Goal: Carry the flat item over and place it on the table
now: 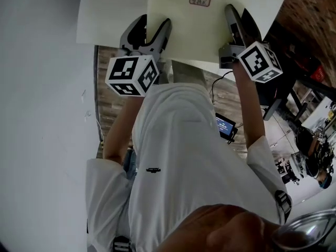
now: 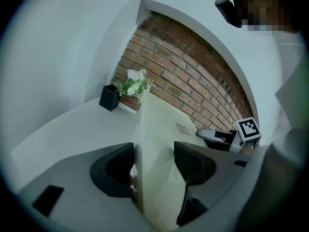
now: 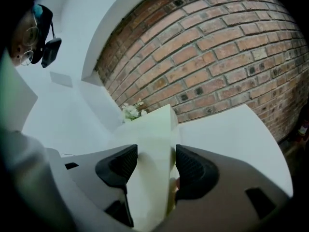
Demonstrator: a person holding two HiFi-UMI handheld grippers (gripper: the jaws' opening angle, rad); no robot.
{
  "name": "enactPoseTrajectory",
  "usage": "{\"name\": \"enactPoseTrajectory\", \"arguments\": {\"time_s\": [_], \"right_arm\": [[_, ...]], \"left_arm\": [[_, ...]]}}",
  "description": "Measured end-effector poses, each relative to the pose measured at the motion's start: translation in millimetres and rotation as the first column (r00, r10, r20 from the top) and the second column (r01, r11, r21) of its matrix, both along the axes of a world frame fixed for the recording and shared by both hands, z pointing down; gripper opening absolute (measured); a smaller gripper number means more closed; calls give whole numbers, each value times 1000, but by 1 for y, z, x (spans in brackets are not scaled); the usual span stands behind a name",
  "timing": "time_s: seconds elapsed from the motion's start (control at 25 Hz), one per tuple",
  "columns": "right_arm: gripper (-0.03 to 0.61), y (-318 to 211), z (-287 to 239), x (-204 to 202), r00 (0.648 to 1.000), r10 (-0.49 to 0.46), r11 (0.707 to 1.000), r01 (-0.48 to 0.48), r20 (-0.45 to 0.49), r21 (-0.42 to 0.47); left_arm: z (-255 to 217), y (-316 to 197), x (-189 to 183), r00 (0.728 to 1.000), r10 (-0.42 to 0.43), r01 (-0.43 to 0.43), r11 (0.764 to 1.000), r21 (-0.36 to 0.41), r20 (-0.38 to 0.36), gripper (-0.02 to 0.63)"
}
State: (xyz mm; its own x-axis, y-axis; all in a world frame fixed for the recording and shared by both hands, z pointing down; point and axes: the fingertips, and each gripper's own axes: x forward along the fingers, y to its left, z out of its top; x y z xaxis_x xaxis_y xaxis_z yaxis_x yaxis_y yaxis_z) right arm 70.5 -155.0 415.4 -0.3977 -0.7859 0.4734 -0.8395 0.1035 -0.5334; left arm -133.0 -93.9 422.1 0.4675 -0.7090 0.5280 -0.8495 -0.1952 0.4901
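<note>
The flat item is a pale cream sheet with a small red stamp, held level over the edge of the white table. My left gripper is shut on its near left edge. My right gripper is shut on its right side, with the lower finger hidden under the sheet. In the left gripper view the sheet runs edge-on between the pads of the left gripper, and the right gripper shows beyond. The right gripper view has the sheet clamped in the right gripper.
A black pot with white flowers stands at the table's back by a brick wall. Below me is wooden floor with a small lit screen and a cable. Cluttered furniture stands at the right.
</note>
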Motion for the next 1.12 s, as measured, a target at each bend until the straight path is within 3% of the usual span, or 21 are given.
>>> {"name": "enactPoseTrajectory", "arguments": {"time_s": [1.12], "right_arm": [[273, -119, 113, 40, 992, 128, 992, -128, 6, -3]], "left_arm": [[119, -144, 33, 993, 116, -116, 993, -1, -14, 270]]}}
